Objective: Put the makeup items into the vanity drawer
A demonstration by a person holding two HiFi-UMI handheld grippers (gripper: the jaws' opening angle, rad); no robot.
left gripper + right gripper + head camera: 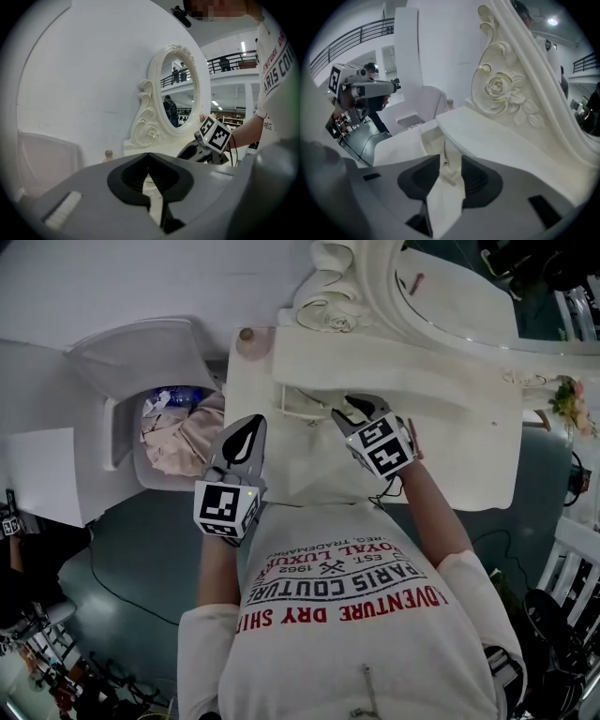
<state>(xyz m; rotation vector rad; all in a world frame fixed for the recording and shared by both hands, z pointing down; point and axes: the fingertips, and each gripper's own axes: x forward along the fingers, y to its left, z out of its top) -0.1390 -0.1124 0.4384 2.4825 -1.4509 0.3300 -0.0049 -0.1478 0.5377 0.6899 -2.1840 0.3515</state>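
Observation:
The white vanity [412, 362] has its drawer [423, 137] pulled out under the top. My right gripper [344, 409] [451, 159] hangs over the open drawer [309, 465], jaws apart, nothing pressed between the pads. Through the gap I see the pale drawer floor and a thin pale stick [444, 157]; what it is I cannot tell. My left gripper [251, 425] [149, 159] hovers left of the drawer, shut and empty. A small capped bottle [247, 337] [108, 155] [450, 104] stands on the vanity top's left corner.
An oval mirror [459, 296] [180, 98] in a carved frame rises at the back of the vanity. A white chair [141, 362] holding pale pink cloth [178, 442] stands to the left. Flowers [567, 404] sit at the right. Cables lie on the floor.

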